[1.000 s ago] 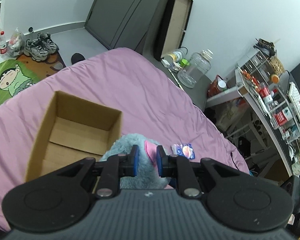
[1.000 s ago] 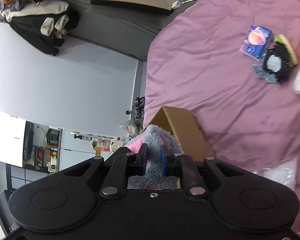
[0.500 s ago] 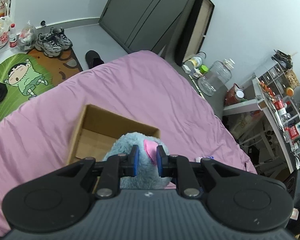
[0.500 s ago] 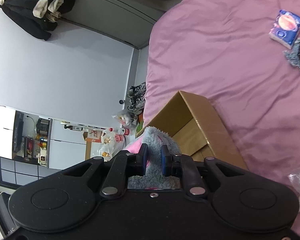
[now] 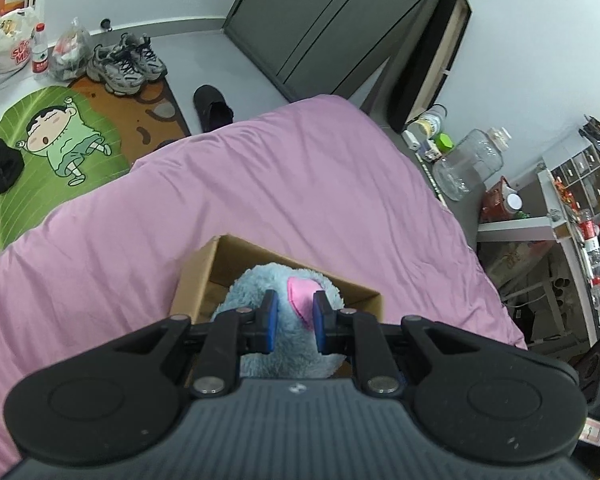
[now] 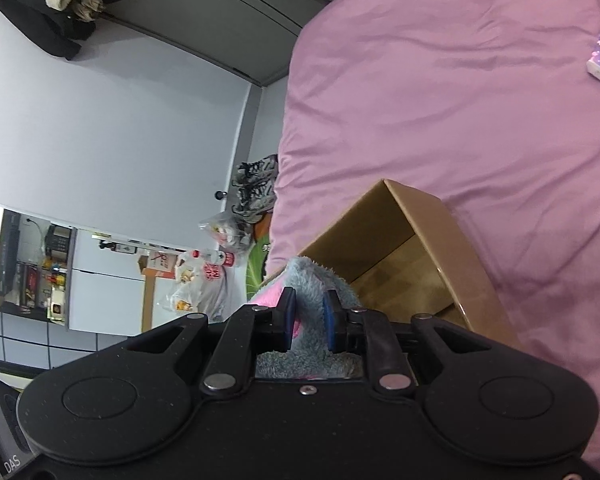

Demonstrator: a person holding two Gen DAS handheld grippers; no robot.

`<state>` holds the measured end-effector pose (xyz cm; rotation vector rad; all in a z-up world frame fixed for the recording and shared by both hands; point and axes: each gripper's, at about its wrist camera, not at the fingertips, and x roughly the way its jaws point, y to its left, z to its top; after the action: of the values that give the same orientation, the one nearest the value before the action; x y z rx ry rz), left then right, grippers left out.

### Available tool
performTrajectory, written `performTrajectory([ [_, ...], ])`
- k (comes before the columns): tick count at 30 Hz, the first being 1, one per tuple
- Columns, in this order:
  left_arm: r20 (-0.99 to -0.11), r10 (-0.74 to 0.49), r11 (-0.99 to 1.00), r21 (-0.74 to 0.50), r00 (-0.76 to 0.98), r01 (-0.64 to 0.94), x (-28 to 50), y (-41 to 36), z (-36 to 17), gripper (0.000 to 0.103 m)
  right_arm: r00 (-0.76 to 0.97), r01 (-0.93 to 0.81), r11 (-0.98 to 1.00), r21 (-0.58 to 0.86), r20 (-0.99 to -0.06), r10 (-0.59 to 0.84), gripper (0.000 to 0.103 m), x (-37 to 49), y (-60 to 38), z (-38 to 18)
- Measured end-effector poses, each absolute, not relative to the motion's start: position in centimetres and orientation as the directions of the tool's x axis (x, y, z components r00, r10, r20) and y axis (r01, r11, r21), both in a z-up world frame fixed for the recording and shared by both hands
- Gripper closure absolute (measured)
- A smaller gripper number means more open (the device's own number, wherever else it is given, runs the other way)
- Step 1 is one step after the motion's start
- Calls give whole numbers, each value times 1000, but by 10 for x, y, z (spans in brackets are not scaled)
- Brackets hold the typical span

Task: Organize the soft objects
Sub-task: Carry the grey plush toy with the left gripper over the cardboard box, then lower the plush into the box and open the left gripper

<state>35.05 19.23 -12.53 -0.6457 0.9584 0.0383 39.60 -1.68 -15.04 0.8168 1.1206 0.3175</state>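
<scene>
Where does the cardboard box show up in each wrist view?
Left wrist: cardboard box sits low at centre on the pink bedspread, largely behind the plush toy.
Right wrist: box lies lower right of centre, beside the toy.
Shared landmark: the grey sneakers.

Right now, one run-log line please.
left gripper: shut on plush toy | right gripper: same | toy over cardboard box
</scene>
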Motion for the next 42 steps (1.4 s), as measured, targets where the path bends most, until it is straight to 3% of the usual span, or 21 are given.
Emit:
performTrajectory([
  [16,-838,-239,793,-460,491,-399,363,202,-165,85,370,188,732,655,-738,564,77,410,1,-182],
  [22,-851,-205,813,-423,483,-399,362,197,-155,82,375,181,732,657,-734,566,68,407,1,-175],
  [37,-845,-145,842,-379,515,-385,327,170,-111,75,432,183,715,675,-708,558,66,369,-40,-149],
  [42,-838,-126,852,-365,530,-375,308,157,-97,59,456,171,714,678,-697,553,61,348,-58,-138],
])
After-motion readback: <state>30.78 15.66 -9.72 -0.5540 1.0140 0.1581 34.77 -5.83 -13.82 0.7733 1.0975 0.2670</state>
